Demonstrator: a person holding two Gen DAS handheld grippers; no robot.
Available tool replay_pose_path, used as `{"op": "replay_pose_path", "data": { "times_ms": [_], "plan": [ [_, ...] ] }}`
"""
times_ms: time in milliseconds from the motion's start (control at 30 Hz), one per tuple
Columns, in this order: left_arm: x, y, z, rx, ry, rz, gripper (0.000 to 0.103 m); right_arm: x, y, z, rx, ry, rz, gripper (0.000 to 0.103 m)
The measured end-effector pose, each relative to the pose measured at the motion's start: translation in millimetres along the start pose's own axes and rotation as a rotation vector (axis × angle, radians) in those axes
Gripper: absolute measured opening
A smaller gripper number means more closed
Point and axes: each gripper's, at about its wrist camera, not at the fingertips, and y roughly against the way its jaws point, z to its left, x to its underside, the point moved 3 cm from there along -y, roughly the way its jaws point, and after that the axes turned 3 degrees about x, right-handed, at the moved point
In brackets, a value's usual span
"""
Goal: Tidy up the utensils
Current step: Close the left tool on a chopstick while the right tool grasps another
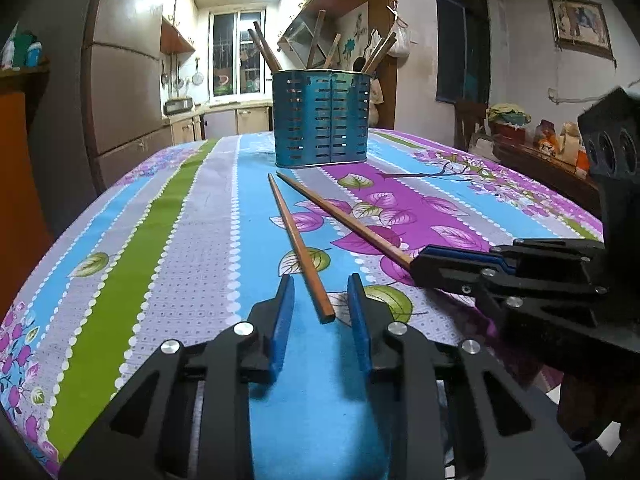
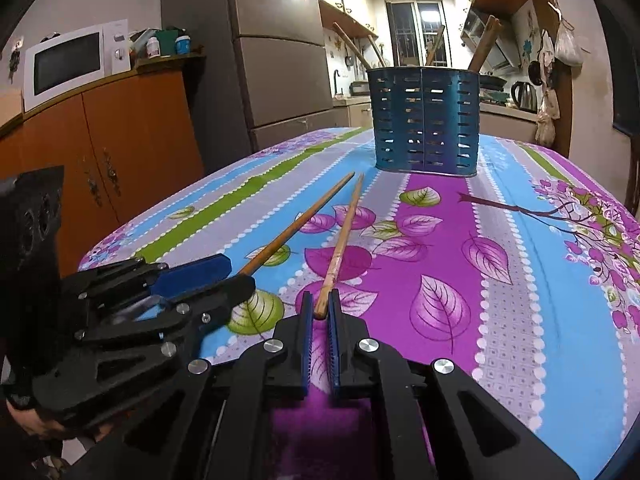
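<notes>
Chopsticks: from my left wrist, 1 chopstick (image 1: pixel 301 249) lies mid-table between my left gripper (image 1: pixel 321 289)'s narrowed, untouching pads, the blue holder (image 1: pixel 321 118) near the far edge. From my right wrist, my right gripper (image 2: pixel 321 305) clamps the other chopstick (image 2: pixel 340 243)'s near end.
</notes>
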Motion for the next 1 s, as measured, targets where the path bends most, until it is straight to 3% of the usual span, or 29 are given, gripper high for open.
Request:
{"op": "replay_pose_path", "data": {
  "times_ms": [600,800,1000],
  "plan": [
    [7.0,2.0,-8.3,-0.059,-0.005,-0.083,0.023,-2.9,-6.9,2.9,0.013,-0.011,-0.031,0.014],
    [12.2,7.8,-12.9,-0.086,-0.005,-0.113,0.008,-0.1,-4.2,0.6,0.02,-0.016,-0.052,0.009],
    [9.4,11.4,-9.9,-0.088,0.01,-0.116,0.007,0.0,8.7,-1.2,0.019,-0.027,-0.079,0.008]
  ]
}}
